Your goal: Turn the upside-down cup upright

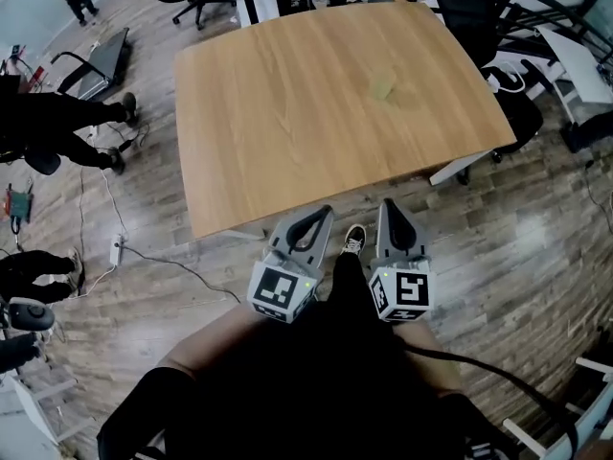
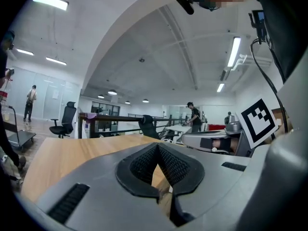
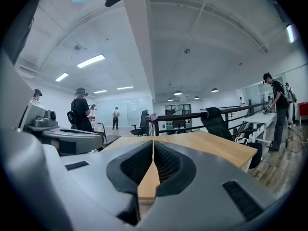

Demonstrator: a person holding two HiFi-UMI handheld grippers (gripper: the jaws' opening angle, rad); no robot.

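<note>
The left gripper (image 1: 319, 216) and the right gripper (image 1: 388, 206) are held clenched, with nothing between their jaws, just off the near edge of the wooden table (image 1: 287, 113). The cup (image 1: 383, 87) is made out only as a faint pale shape right of the tabletop's centre.

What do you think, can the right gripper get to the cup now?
Probably not yet: the right gripper hangs short of the table, fingers shut, and the cup sits far across it. Nothing stands between them, though.
</note>
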